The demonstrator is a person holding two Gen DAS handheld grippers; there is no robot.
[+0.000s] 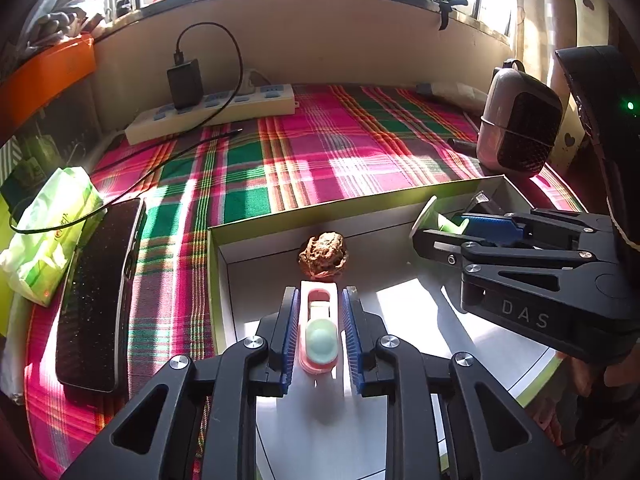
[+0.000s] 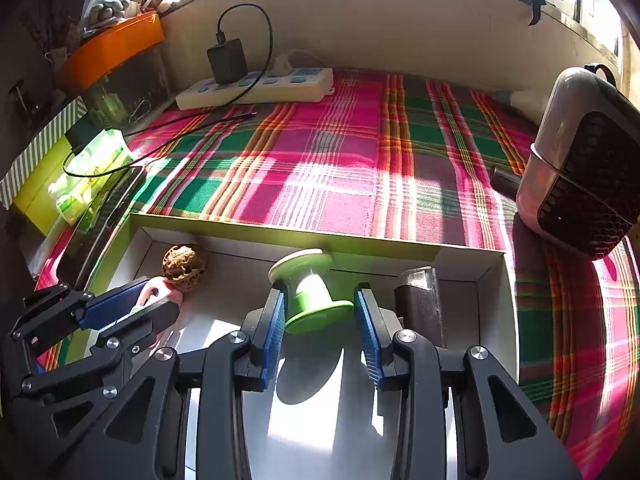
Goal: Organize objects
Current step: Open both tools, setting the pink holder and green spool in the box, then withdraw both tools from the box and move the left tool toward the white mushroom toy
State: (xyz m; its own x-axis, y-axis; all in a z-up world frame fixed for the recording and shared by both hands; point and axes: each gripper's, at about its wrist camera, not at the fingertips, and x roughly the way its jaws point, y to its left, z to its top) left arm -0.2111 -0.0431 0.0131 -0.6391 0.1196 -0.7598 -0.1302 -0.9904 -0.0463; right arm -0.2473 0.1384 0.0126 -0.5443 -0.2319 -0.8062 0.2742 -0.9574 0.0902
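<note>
Objects for sorting lie in a shallow white box with green outer walls, set on a pink, green and orange plaid cloth that covers the whole surface under a window.

Next in size, off the box: a grey-and-black heater-like appliance stands on the cloth at the right; a dark keyboard-like slab lies left of the box, with a green-white tissue pack beside it; a white power strip with a black charger plugged in sits at the far edge.

Both hand-held tools reach into the box. The left gripper has its 2 blue pads apart, a narrow gap showing on each side of the pink-and-white clip-shaped item lying flat between them on the box floor. The right gripper also stands with its pads spread, the green spool lying tilted between them; the left pad looks very close to the spool's flange, and contact cannot be told.

Smaller pieces: a dark rectangular lighter-like block stands upright just right of the spool, near the box's right wall. A brown wrinkled walnut rests against the far wall, just beyond the pink item's tip.
</note>
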